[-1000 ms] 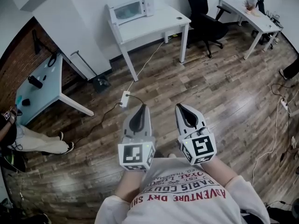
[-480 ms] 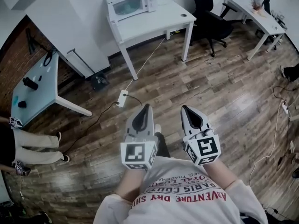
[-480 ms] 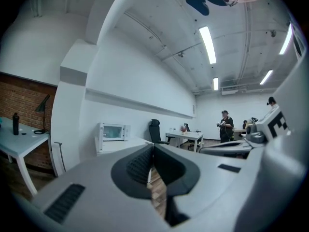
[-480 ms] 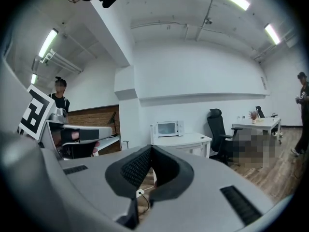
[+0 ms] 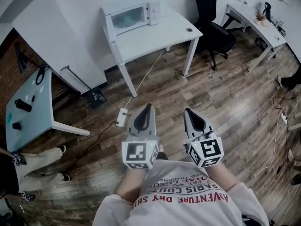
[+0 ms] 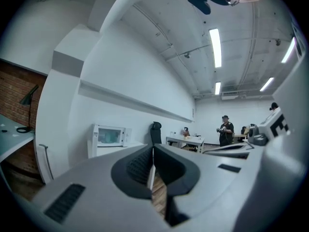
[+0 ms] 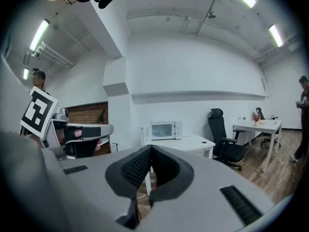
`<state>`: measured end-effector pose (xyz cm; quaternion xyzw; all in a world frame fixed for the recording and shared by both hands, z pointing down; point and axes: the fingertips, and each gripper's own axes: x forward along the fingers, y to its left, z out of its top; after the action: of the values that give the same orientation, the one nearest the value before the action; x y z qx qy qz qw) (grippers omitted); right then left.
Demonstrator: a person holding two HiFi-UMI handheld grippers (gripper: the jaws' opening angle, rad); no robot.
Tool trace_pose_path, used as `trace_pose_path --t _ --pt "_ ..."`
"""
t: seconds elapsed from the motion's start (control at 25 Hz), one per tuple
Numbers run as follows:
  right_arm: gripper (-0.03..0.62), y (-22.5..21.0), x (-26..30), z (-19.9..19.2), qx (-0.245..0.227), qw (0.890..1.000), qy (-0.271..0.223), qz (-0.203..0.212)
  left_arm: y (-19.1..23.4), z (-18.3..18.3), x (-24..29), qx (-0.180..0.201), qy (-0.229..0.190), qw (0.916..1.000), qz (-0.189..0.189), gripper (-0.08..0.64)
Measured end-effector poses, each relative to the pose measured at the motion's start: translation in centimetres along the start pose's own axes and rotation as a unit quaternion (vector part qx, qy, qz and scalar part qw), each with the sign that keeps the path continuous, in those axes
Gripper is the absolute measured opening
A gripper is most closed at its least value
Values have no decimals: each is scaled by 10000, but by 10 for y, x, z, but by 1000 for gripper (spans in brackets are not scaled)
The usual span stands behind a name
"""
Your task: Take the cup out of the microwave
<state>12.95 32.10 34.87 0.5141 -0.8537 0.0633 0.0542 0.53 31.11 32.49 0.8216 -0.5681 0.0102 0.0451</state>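
The microwave [image 5: 128, 17] and its white table [image 5: 160, 32] grow larger and sit lower in the upper middle of the head view as the person walks toward them. The floor power strip [image 5: 122, 117] slides down close beside the left gripper [image 5: 149, 106], and a bystander's legs [image 5: 35, 157] sink toward the lower left corner.

Microwave [image 5: 130, 17] interior — too small to tell; person [image 5: 37, 157] cut off at left edge.

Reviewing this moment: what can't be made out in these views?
Cup: not discernible; the microwave door glass shows only a teal blur, too small in every view.
Small round thing on the white table: too small, head view.
Person at left: cut off by the head view's edge.
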Motion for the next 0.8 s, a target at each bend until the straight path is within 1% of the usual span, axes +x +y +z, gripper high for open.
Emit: trace_pose_path --t 0.2,0.44,0.64,0.8 --pt "11 -7 78 14 103 9999 115 -14 54 11 60 -7 50 10000 -83 8" --pt "11 -15 147 20 159 9996 205 63 101 6 107 -79 209 9997 28 8" --pt "11 -29 200 16 152 9992 276 266 131 -6 142 -148 326 9989 293 9" --pt "11 -47 249 19 205 9979 292 536 152 -6 179 -130 358 9976 581 9"
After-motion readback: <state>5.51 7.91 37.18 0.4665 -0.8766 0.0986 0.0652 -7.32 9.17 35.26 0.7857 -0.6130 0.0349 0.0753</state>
